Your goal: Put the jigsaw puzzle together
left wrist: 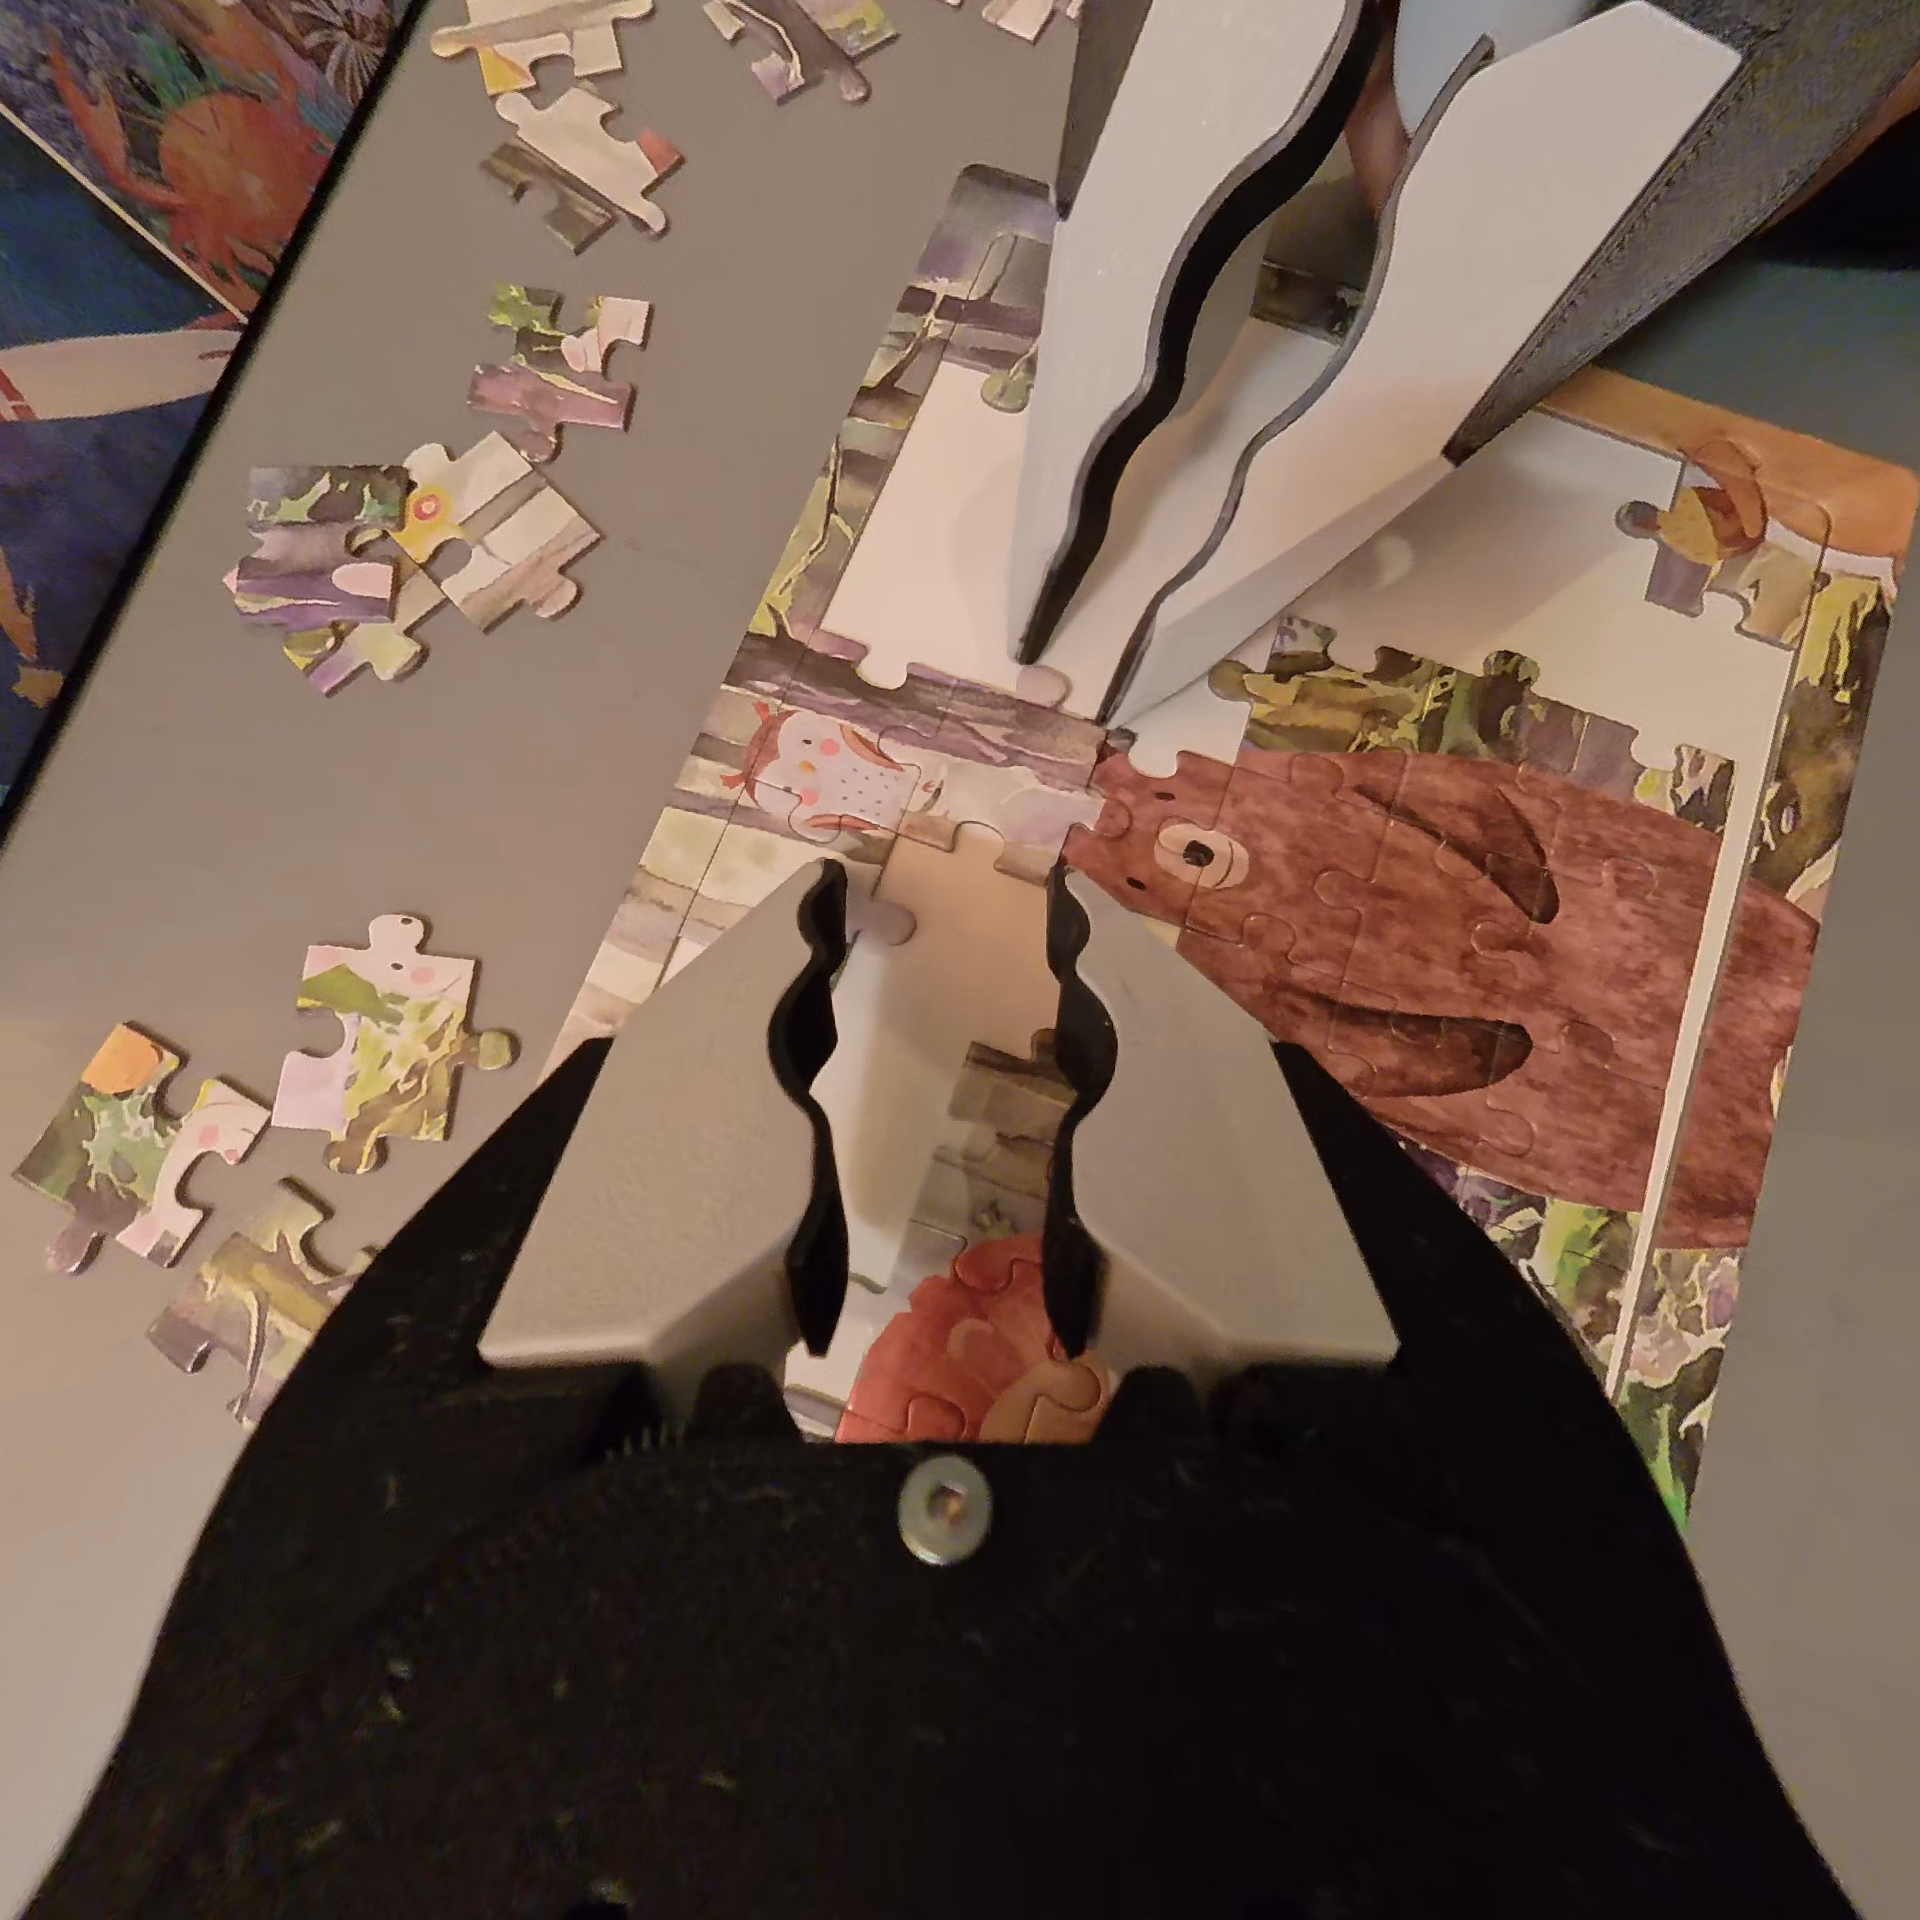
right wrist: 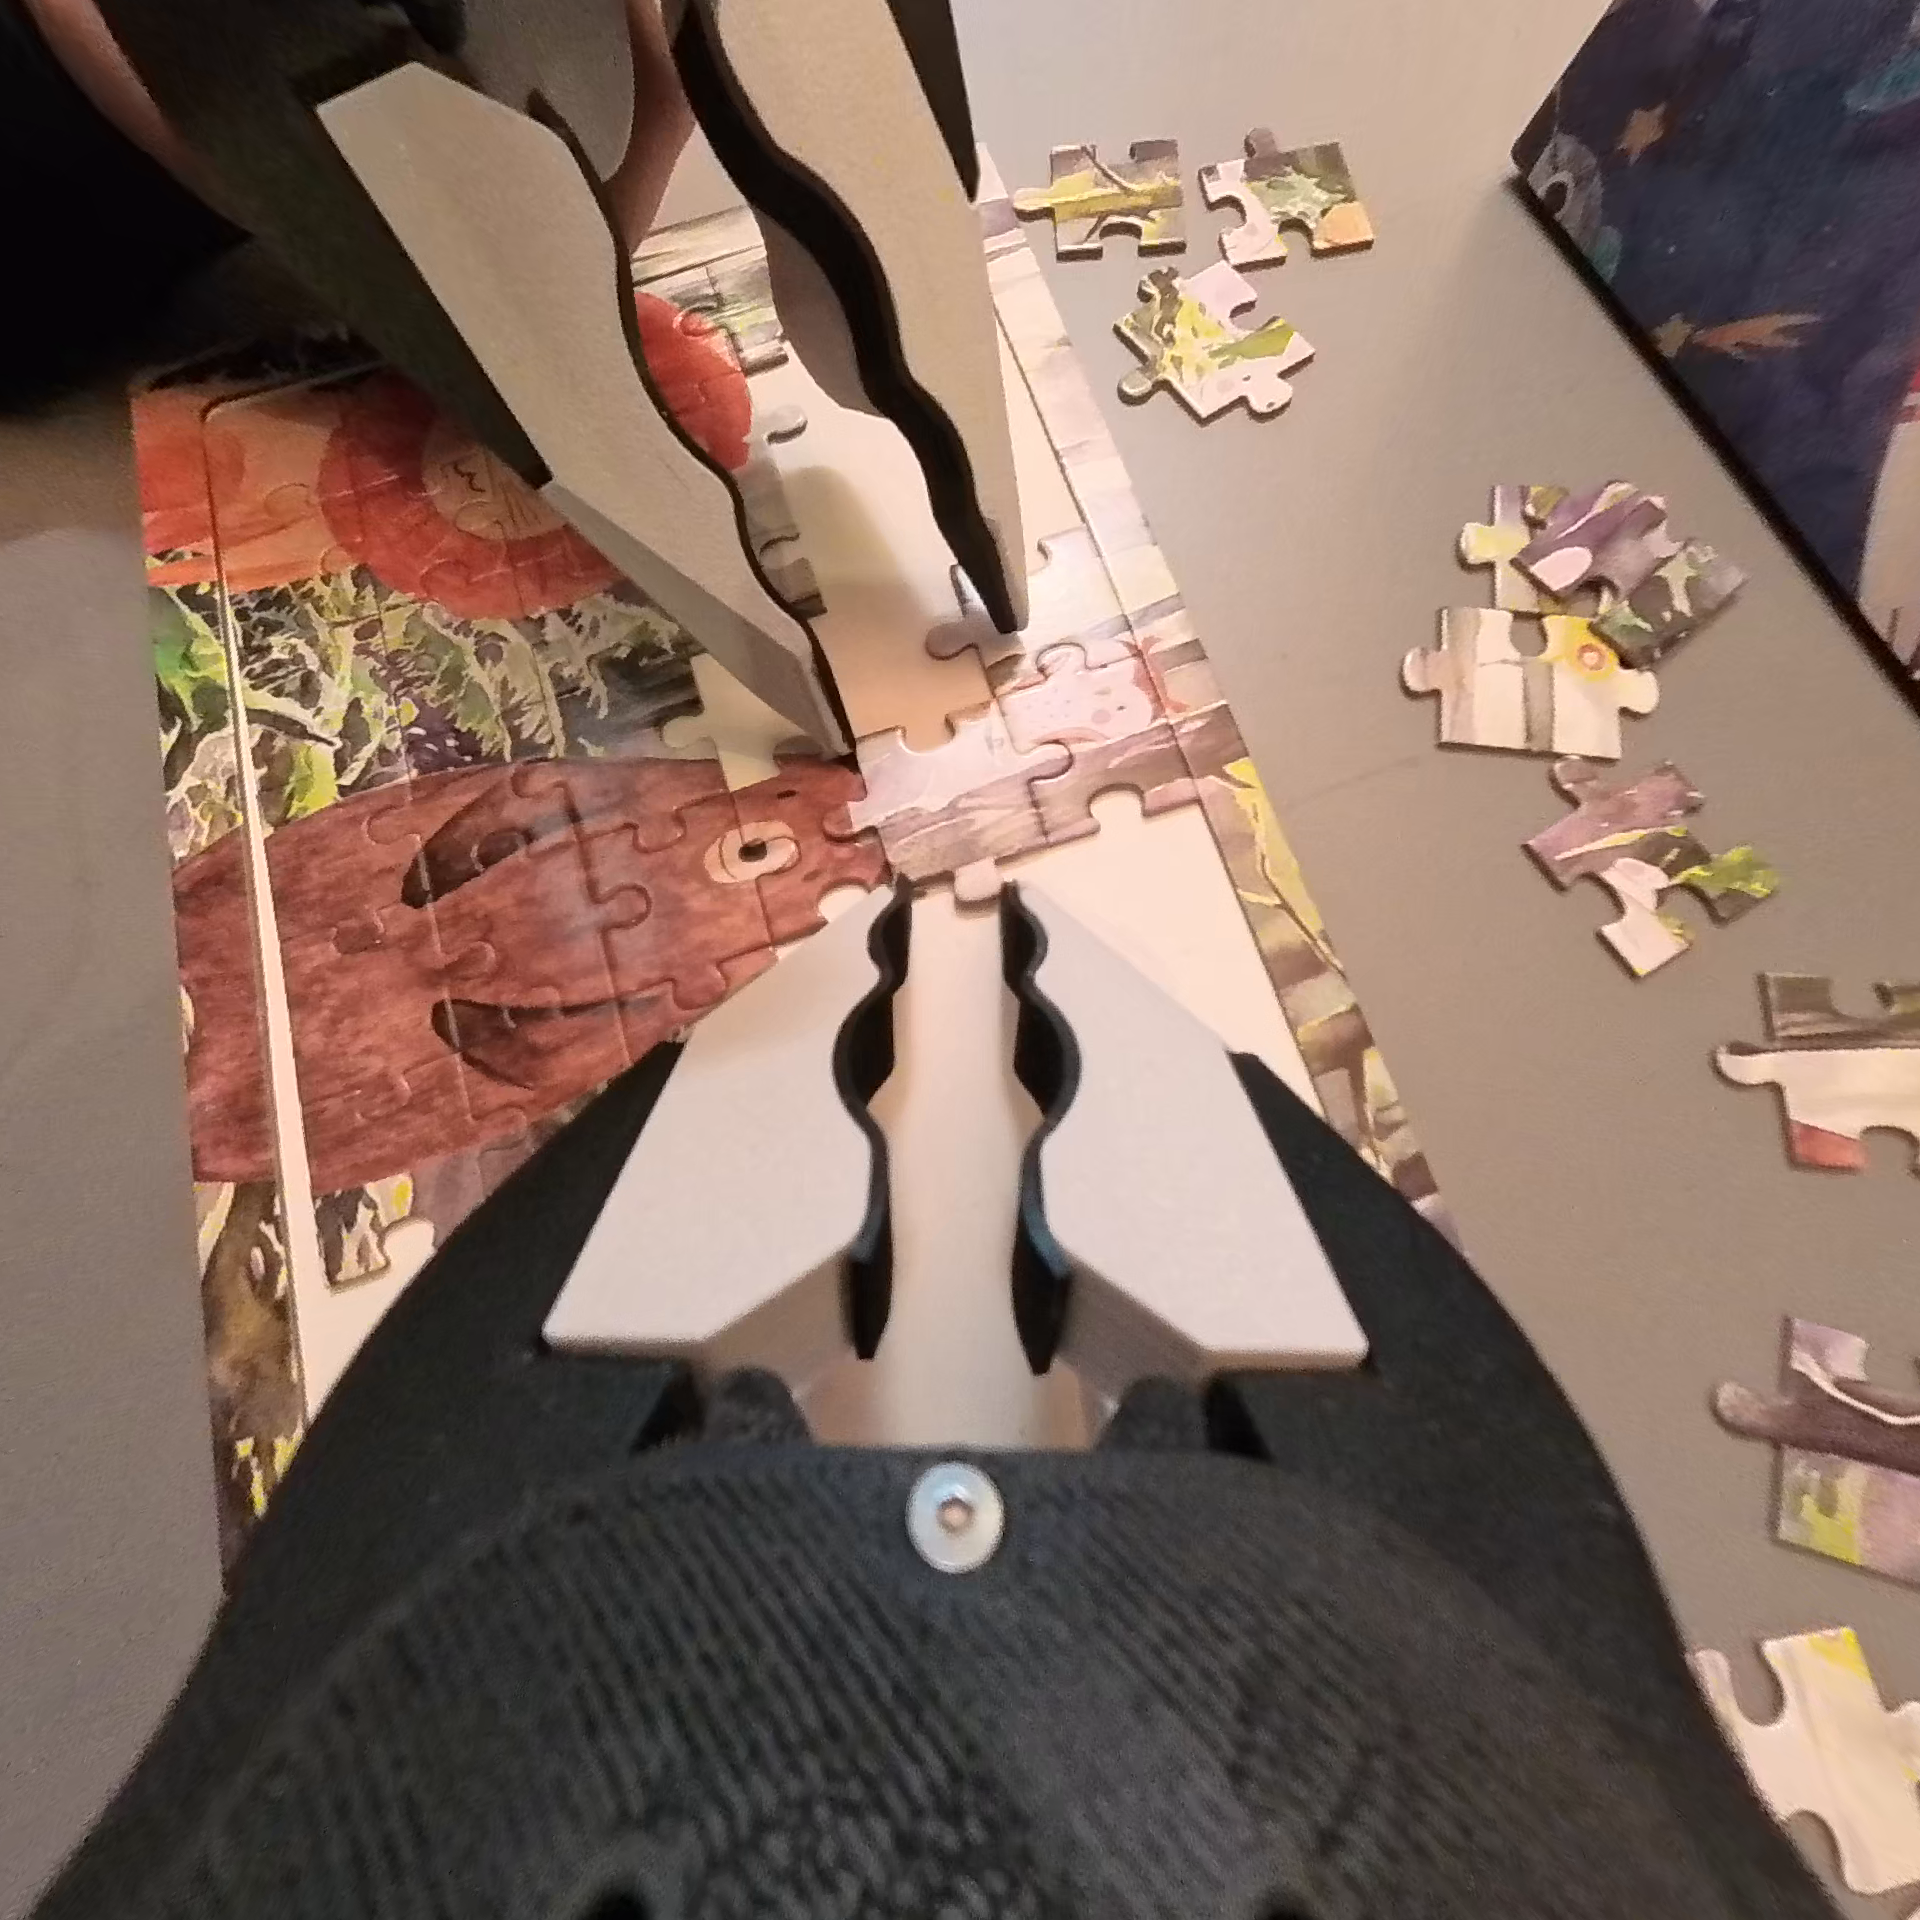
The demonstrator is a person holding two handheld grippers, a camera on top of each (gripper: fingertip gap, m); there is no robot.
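Note:
A partly built jigsaw puzzle (left wrist: 1455, 935) lies in a white tray (left wrist: 935, 540), with a brown bear, an owl piece (left wrist: 831, 774) and a red patch (left wrist: 987, 1340). A row of purple-grey pieces (right wrist: 966, 800) joins the owl to the bear. My left gripper (left wrist: 945, 878) is open and empty, its tips low over the bare tray just below that row. My right gripper (right wrist: 956, 899) is narrowly open and empty, its tips at the row's other side. Each shows in the other's view, the right gripper (left wrist: 1075, 686) and the left gripper (right wrist: 925, 686), pointing at each other.
Several loose pieces (left wrist: 416, 540) lie on the grey table (left wrist: 520, 779) left of the tray, seen at the right in the right wrist view (right wrist: 1538, 675). A dark, colourful picture board (left wrist: 156, 135) lies beyond the table edge, also in the right wrist view (right wrist: 1766, 208). Left tips to right tips: about 4 centimetres. The partly built jigsaw puzzle (left wrist: 1455, 935) is about 7 centimetres from my left fingertips. Look for it in the right wrist view (right wrist: 507, 936) too.

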